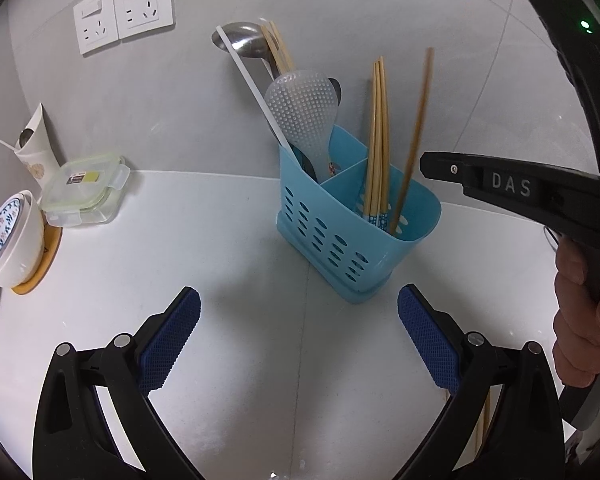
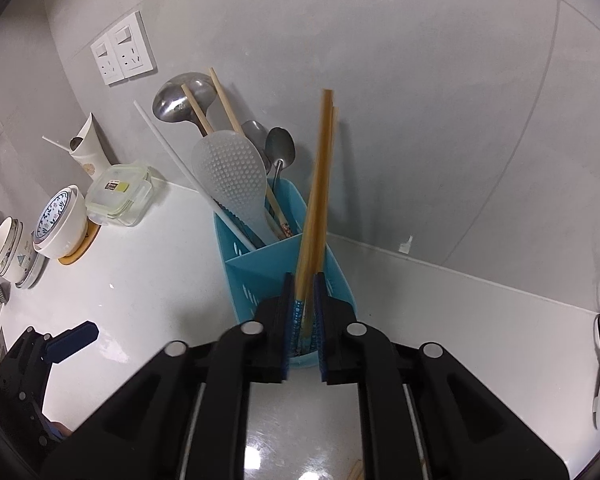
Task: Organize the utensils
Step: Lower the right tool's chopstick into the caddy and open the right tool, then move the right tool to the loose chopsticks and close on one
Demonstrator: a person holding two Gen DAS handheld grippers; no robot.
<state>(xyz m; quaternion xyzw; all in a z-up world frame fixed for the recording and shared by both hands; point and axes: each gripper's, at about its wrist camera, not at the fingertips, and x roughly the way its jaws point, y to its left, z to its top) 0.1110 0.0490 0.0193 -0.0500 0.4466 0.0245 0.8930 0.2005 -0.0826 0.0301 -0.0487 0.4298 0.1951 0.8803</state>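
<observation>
A blue plastic utensil caddy (image 1: 332,236) stands on the white counter by the wall; it also shows in the right wrist view (image 2: 244,276). Its back compartment holds a ladle (image 1: 242,40), a white rice paddle (image 1: 300,112), spoons and a white stick. Its front compartment holds several wooden chopsticks (image 1: 378,136). One blurred chopstick (image 1: 414,136) leans in that compartment, free of the right gripper (image 1: 426,166) beside it. In the right wrist view the right gripper (image 2: 303,300) stands slightly open around the chopsticks (image 2: 318,200). My left gripper (image 1: 298,320) is open and empty before the caddy.
At the left stand a lidded glass container (image 1: 84,190), stacked white bowls (image 1: 10,240) on a wooden coaster, and a paper cup (image 1: 34,144). Wall sockets (image 1: 124,8) are above. More chopsticks (image 2: 356,472) lie on the counter below the right gripper.
</observation>
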